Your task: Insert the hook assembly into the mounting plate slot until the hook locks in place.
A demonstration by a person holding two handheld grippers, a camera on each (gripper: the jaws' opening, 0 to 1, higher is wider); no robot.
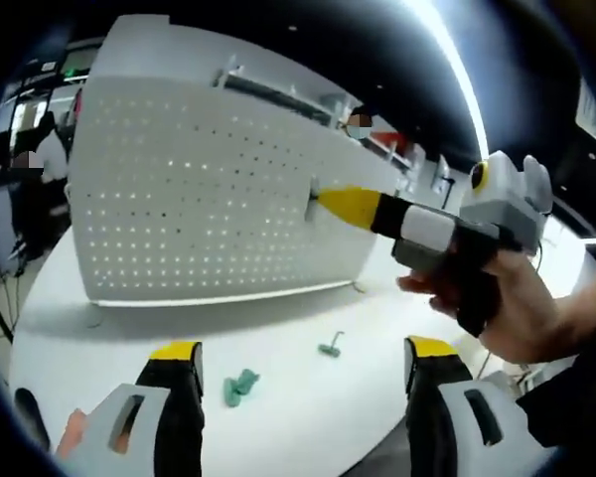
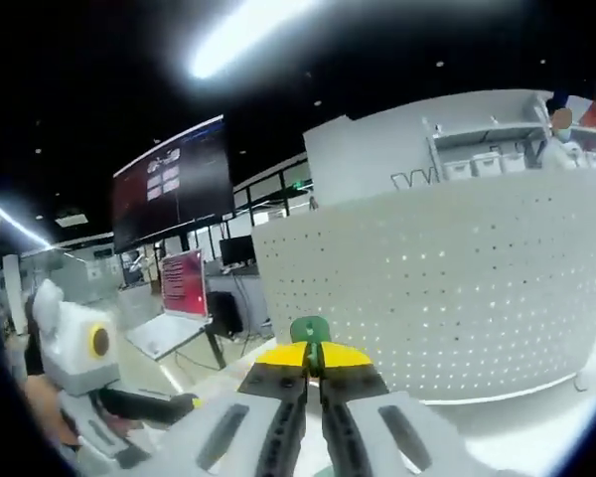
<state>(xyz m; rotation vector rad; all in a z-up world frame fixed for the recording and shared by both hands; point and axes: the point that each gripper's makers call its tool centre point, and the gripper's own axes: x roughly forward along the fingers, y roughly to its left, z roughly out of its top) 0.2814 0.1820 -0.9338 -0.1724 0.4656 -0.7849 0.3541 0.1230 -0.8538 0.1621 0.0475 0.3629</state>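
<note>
I'm mid-insertion: my right gripper (image 2: 314,360) has its yellow-tipped jaws pressed together on a green hook (image 2: 309,330), which pokes up just above the tips at lower centre of the right gripper view, in front of the white pegboard (image 2: 457,298). In the left gripper view that same gripper comes in from the right edge of the frame, its yellow nose level and meeting the pegboard face near frame centre, where a small grey piece sits against the board; whether the hook has seated there I cannot tell. To do this well, I judge I should keep the nose square to the panel and press straight in rather than twist, holding the pinch until it catches. My left gripper (image 1: 303,368) hangs low with its jaws spread and nothing between them, over the white table (image 1: 278,348), where two more green hooks (image 1: 240,386) lie near the bottom centre.
</note>
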